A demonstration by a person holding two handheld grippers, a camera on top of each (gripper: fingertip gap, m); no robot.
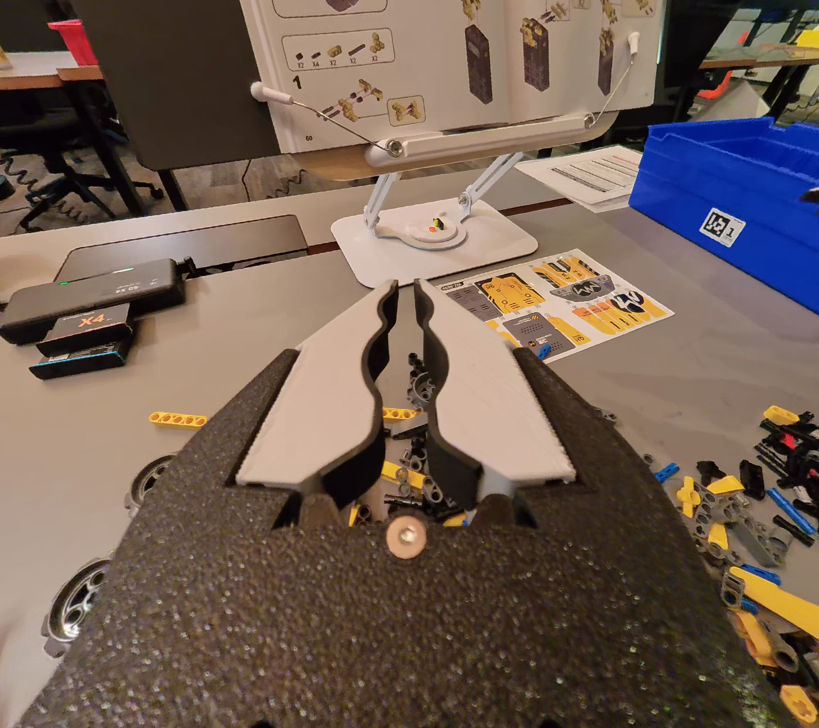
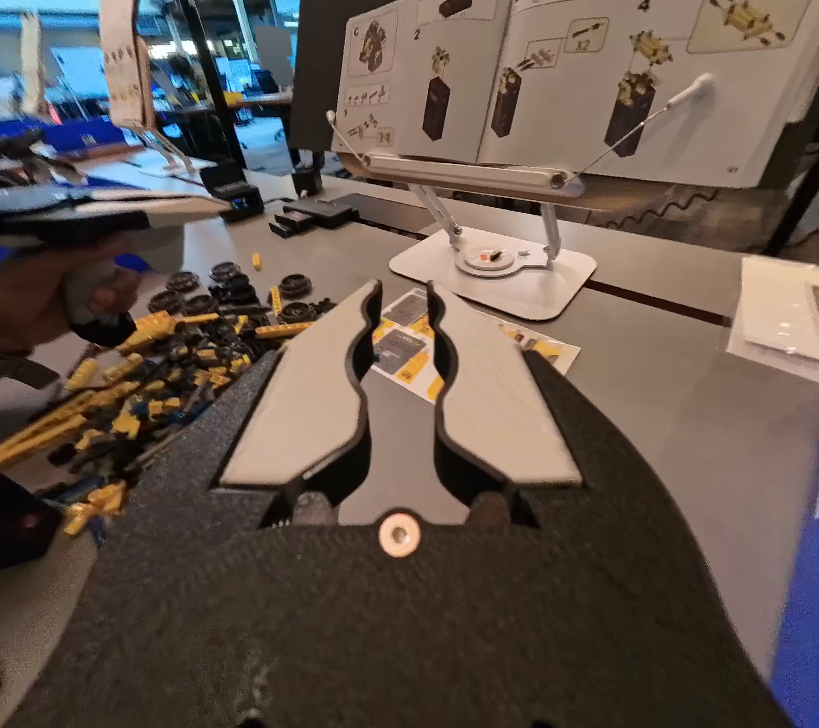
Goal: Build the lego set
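My left gripper hovers over a loose pile of small black, grey and yellow building pieces on the grey table. Its jaws are almost shut, with a thin gap at the tips and nothing between them. My right gripper is open a finger's width and empty, above bare table just before a yellow and grey sticker sheet. The pile with black tyres lies to its left. A hand holding the other gripper shows there.
An open instruction booklet rests on a white stand at the back. A blue bin stands at the right. Black devices lie at the left. More pieces, a yellow beam and wheels surround me. A sleeved paper lies right. The gap from one gripper's tips to the other's is roughly 25 cm.
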